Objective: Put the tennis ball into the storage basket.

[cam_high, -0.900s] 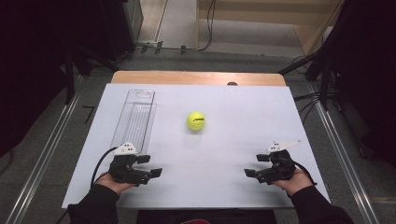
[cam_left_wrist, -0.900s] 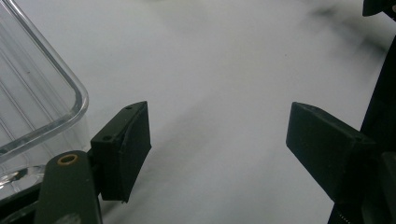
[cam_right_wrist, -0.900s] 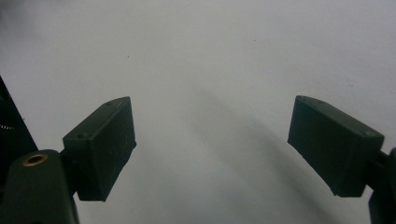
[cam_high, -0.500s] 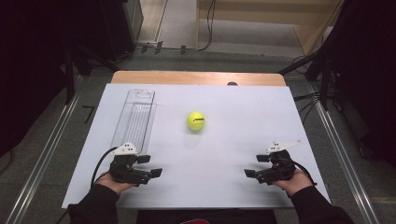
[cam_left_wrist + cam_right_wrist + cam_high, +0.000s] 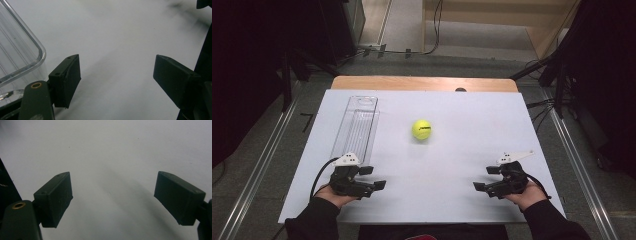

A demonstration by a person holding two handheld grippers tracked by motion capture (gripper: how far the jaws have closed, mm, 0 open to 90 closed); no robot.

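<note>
Your ball sits near the middle of the sheet, well apart from both grippers and just right of the clear tray. Expect it to be light, springy and fuzzy, so the pads should bite well, but it will roll at a nudge (come down over it, not from the side). Take it across its widest part, pads on opposite sides. Your left gripper rests at the near left, by the tray's near end, jaws apart and holding nothing; your right gripper rests at the near right, likewise spread and empty. The sheet looks smooth, flat and pale, laid on a wooden table. Around it the room is dark, with cables on the floor.
</note>
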